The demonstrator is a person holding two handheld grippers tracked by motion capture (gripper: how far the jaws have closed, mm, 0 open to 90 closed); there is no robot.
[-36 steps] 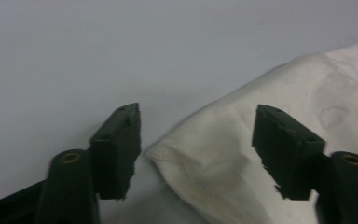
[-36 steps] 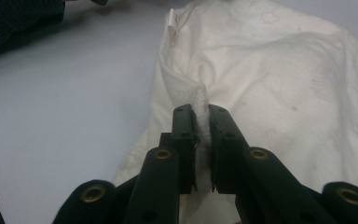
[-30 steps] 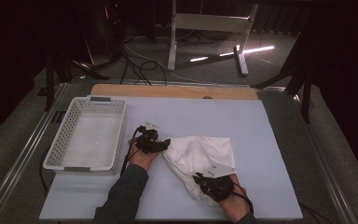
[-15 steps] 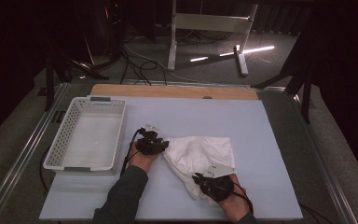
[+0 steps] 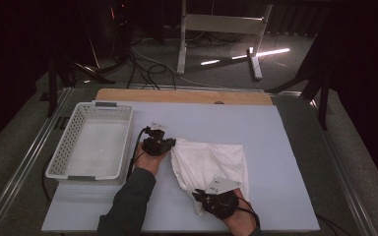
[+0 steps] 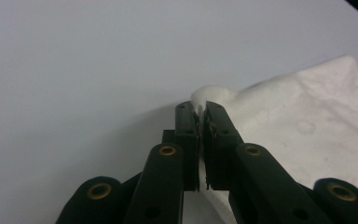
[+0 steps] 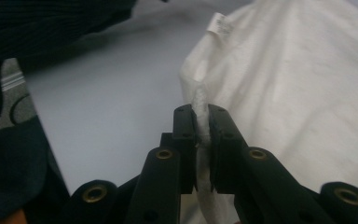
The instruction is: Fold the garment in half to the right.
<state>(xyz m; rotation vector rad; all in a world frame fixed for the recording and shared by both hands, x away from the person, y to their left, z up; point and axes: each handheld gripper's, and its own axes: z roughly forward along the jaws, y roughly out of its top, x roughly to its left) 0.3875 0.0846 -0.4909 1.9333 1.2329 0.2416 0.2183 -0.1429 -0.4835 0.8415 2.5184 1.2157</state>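
Pinching white cloth (image 5: 211, 160): left hand-held gripper (image 5: 164, 145) just closed on its 10 o'clock corner, right hand-held gripper (image 5: 200, 195) clamps the 6 o'clock edge; lift evenly, keep taut.

Both tools are black. The left tool (image 5: 166, 145) trails a black cable and has a small pale plate on top; the right tool (image 5: 198, 195) bears a grey three-cornered plate with tiny dark marks. Brass-ringed holes stud the black jaw links. The left arm wears a dark, perhaps grey-green, sleeve (image 5: 128, 204).
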